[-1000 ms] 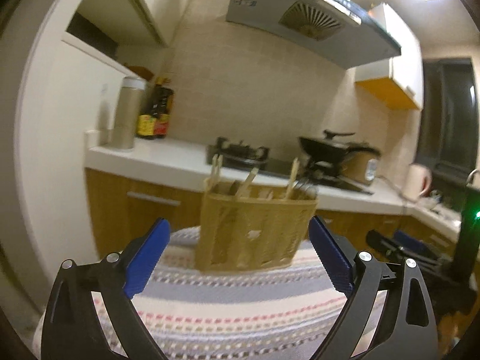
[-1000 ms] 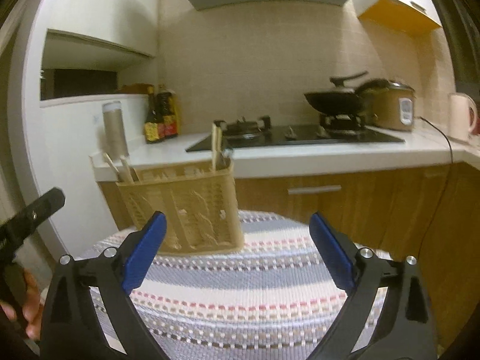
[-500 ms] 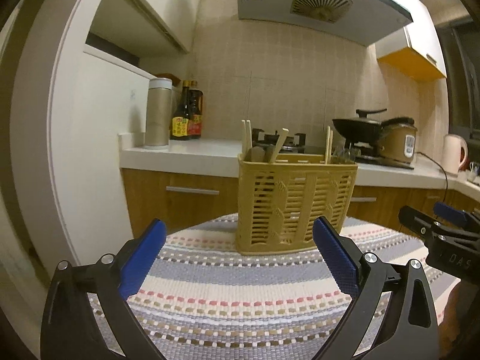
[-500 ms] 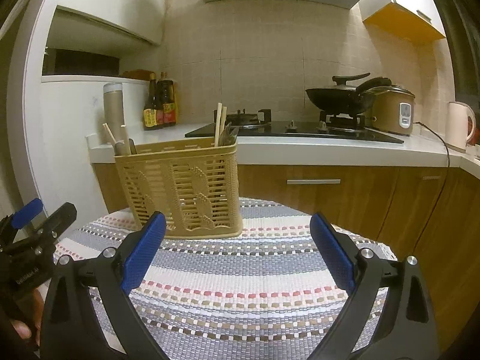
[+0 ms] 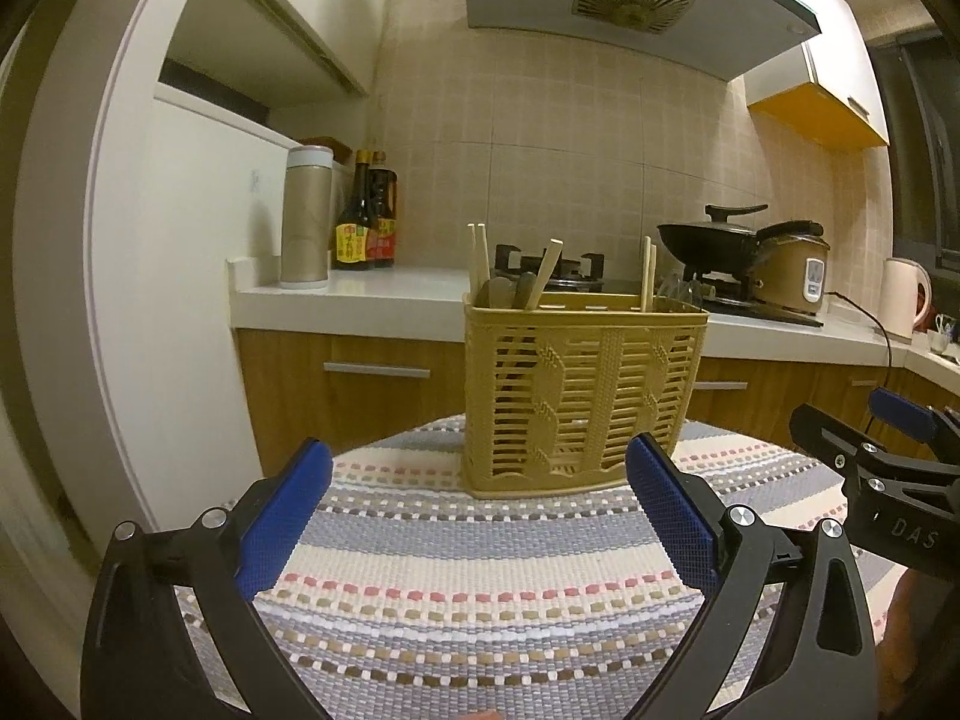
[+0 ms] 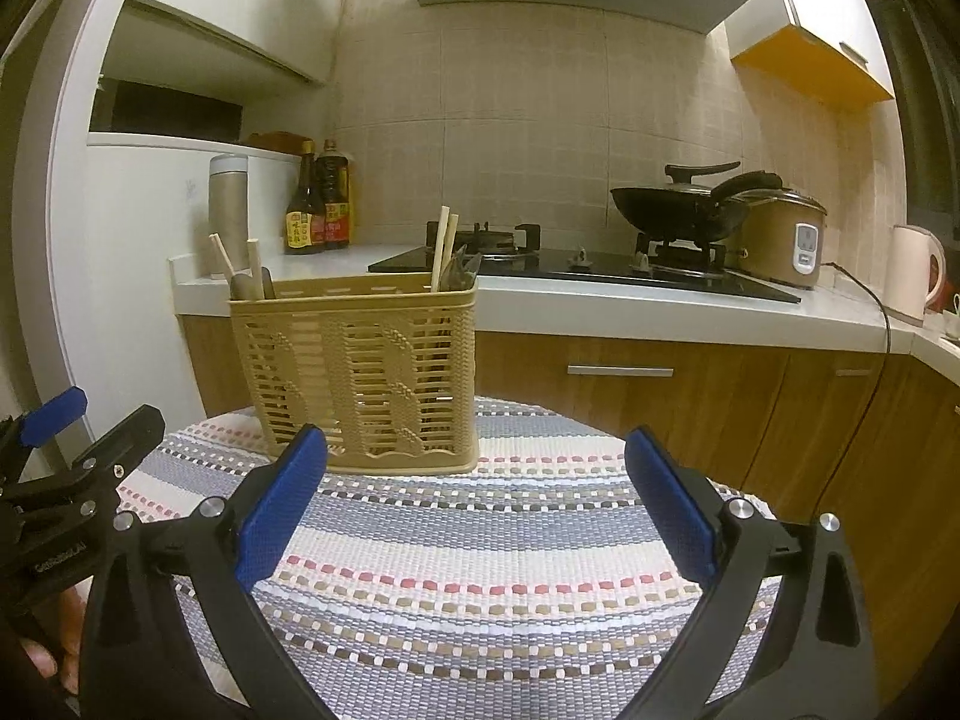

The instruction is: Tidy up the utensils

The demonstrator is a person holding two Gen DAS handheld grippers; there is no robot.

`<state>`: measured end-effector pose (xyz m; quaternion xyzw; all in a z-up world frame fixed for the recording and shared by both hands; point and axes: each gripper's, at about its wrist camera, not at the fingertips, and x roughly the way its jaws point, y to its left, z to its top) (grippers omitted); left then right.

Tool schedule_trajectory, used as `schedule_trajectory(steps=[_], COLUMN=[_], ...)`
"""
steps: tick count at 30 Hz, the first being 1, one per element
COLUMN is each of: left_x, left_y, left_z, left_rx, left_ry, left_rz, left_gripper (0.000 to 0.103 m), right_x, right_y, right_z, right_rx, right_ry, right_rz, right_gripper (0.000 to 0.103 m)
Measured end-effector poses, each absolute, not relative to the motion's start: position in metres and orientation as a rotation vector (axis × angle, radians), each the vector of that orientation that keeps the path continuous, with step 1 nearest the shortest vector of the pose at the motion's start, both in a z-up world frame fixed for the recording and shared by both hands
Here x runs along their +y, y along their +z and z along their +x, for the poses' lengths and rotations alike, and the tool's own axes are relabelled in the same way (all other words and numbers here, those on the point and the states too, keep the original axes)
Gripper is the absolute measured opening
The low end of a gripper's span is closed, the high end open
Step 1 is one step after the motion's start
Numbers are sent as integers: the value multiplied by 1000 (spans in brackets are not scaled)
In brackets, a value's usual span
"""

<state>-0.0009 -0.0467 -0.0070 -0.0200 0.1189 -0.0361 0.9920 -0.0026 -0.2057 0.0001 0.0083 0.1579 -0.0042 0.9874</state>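
Note:
A tan slatted utensil basket stands upright on a round table with a striped woven cloth. Chopsticks and spoons stick out of its compartments. It also shows in the right wrist view, with chopsticks at its right end. My left gripper is open and empty, just in front of the basket. My right gripper is open and empty, in front and to the right of the basket. Each gripper shows at the edge of the other's view.
Behind the table runs a white kitchen counter with wooden cabinets, a steel flask, sauce bottles, a gas hob, a black wok, a rice cooker and a kettle. A white fridge stands left.
Both grippers have drawn level and steadied in front of the basket. The basket now sits upright and centred in the left view. Both stay open and empty.

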Motion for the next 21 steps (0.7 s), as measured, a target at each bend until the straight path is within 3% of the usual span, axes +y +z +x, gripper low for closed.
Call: schedule_trajectory(steps=[21], left_x=[-47], left_y=[-8], left_z=[4], left_rx=[256], left_ry=[-90], left_rz=[-38], left_gripper=[95], right_x=[-214], right_y=[1], right_z=[-1], right_rx=[327], right_ry=[-9], right_rz=[54], right_gripper=[95])
